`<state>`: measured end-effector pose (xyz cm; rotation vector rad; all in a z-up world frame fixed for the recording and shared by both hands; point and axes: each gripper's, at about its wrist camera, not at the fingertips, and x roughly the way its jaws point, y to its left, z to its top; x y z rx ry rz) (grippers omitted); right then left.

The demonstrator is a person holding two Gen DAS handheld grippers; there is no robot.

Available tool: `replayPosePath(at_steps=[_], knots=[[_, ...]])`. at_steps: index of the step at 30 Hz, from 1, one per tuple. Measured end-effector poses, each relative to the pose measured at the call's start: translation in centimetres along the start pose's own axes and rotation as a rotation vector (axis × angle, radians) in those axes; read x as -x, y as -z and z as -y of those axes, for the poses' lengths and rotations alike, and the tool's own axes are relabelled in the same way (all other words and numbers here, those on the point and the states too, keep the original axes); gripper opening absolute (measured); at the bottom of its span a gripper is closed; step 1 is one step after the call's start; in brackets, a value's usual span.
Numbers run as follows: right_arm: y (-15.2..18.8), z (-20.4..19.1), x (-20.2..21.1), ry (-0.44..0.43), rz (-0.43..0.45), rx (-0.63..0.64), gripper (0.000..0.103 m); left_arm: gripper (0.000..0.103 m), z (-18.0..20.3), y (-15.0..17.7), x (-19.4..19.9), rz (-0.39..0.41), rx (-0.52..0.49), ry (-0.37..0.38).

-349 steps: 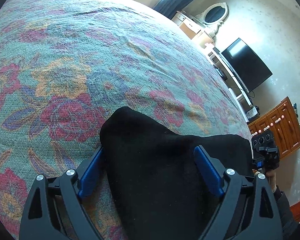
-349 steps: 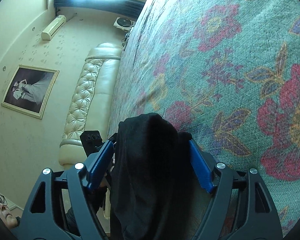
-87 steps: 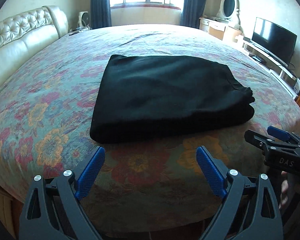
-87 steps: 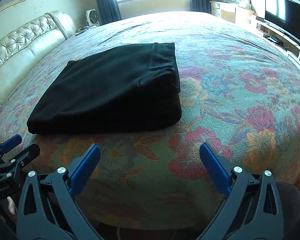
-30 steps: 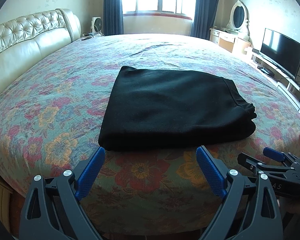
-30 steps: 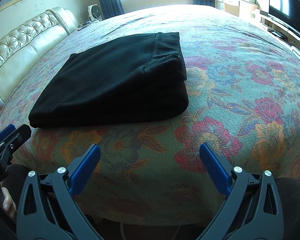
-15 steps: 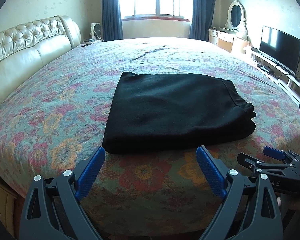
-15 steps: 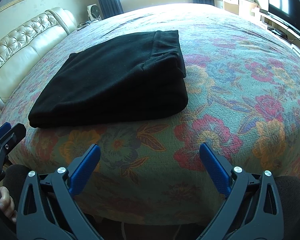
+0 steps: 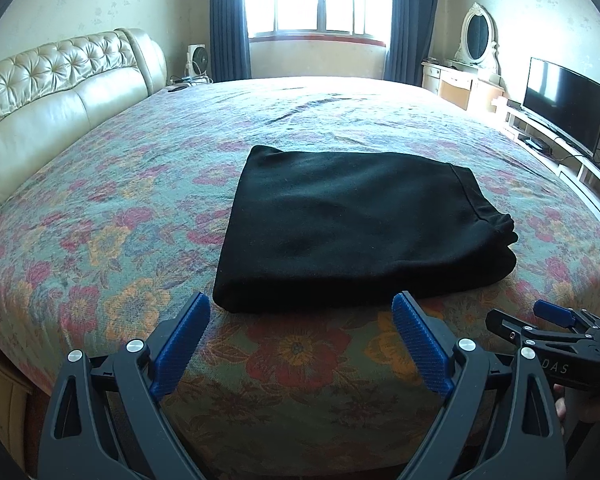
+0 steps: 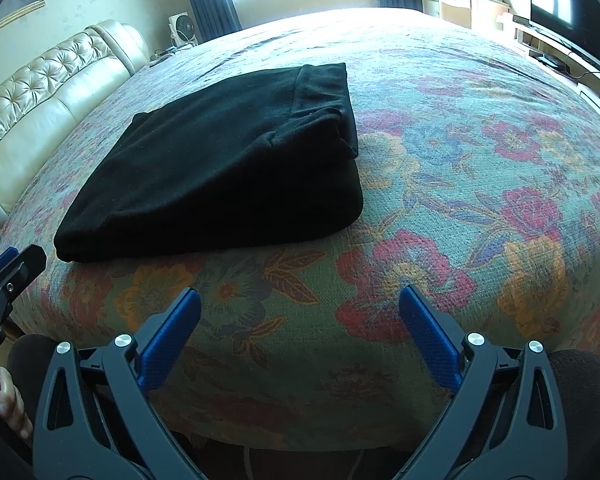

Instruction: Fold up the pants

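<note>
The black pants (image 9: 352, 224) lie folded into a flat rectangle on the floral bedspread (image 9: 132, 216), waistband end toward the right. In the right wrist view the same pants (image 10: 228, 160) sit to the upper left, a little back from the bed's near edge. My left gripper (image 9: 300, 340) hangs open just short of the pants' near edge, with nothing between its blue pads. My right gripper (image 10: 298, 328) is open too, over the bed's edge to the right of the pants, and empty. Each gripper shows at the side of the other's view.
A tufted cream headboard (image 9: 48, 100) runs along the left. A window with dark curtains (image 9: 316, 0) is at the back. A TV (image 9: 564, 104) and a dresser with an oval mirror (image 9: 476, 40) stand at the right. A hand (image 10: 8, 404) shows at the lower left.
Both grippers have let go of the pants and drawn back from the bed. Over the last second the left one tilted up slightly, so the pants sit lower in its view.
</note>
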<state>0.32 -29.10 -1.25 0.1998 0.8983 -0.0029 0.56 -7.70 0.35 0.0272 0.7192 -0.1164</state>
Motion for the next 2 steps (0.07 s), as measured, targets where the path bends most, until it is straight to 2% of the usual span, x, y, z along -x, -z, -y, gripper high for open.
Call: replayPosePath(at_steps=[2], knots=[[0.03,0.06,0.00,0.001,-0.002,-0.001,0.099,0.091,-0.27,0.00,-0.17,-0.011,0.015,-0.003]])
